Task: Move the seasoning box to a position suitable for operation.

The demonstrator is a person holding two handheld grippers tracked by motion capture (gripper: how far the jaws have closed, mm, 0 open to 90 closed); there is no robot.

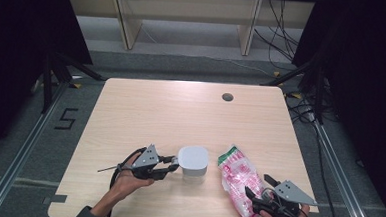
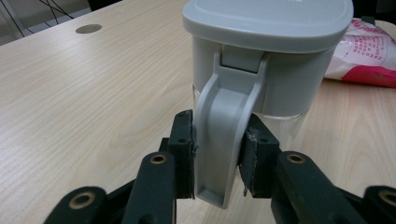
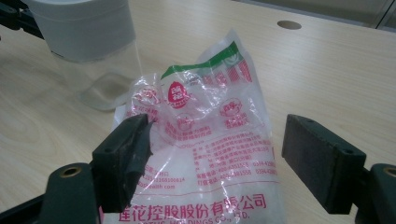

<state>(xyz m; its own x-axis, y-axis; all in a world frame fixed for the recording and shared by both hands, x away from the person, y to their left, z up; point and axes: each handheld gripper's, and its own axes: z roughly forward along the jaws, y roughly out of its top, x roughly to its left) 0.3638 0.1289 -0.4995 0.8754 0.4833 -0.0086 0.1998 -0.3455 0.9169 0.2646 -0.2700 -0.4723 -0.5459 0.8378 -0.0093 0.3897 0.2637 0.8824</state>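
Note:
A clear jug with a grey lid (image 1: 193, 162) stands near the table's front middle. My left gripper (image 1: 174, 166) is shut on the jug's grey handle (image 2: 224, 135), one pad pressed on each side of it. To the right lies a clear plastic bag (image 1: 237, 183) with red print and a green top band, holding white powder (image 3: 219, 154). My right gripper (image 1: 259, 186) is open at the bag's near end, with its jaws spread on either side of the bag and not touching it. The jug (image 3: 88, 42) stands at the upper left of the right gripper view.
The wooden table (image 1: 180, 113) has a round cable hole (image 1: 227, 97) at the back right. Its front edge runs just below both hands. Wooden shelf legs and loose cables are on the floor beyond the table.

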